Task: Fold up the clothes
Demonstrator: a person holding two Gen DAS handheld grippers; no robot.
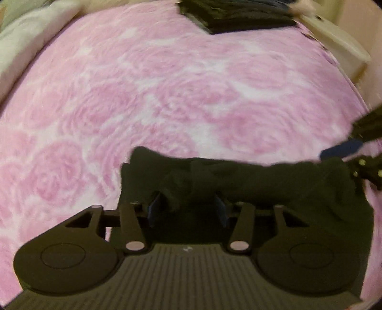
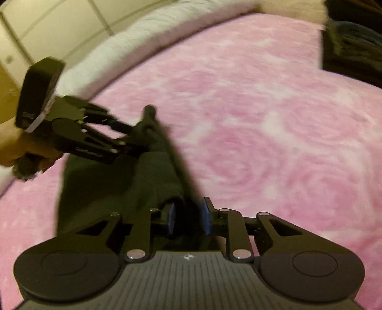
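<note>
A black garment (image 1: pixel 250 181) lies bunched on the pink rose-patterned blanket (image 1: pixel 167 83). In the left wrist view my left gripper (image 1: pixel 187 208) stands open over it, and a loose fold of black cloth sits between the blue pads (image 1: pixel 152 207) without being pinched. The right gripper (image 1: pixel 345 156) reaches the garment's right end. In the right wrist view the garment (image 2: pixel 114 181) runs away as a long dark strip. My right gripper (image 2: pixel 188 215) straddles its near edge, pads apart and open. The left gripper (image 2: pixel 136 139), held by a hand (image 2: pixel 14 147), meets the strip's far end.
A stack of dark folded clothes (image 1: pixel 238 16) (image 2: pixel 353 35) sits at the blanket's far side. White bedding (image 1: pixel 23 47) (image 2: pixel 143 31) borders the blanket. A white piece of furniture (image 1: pixel 334 35) stands beyond the bed's corner. Pale panelled doors (image 2: pixel 47 23) rise behind.
</note>
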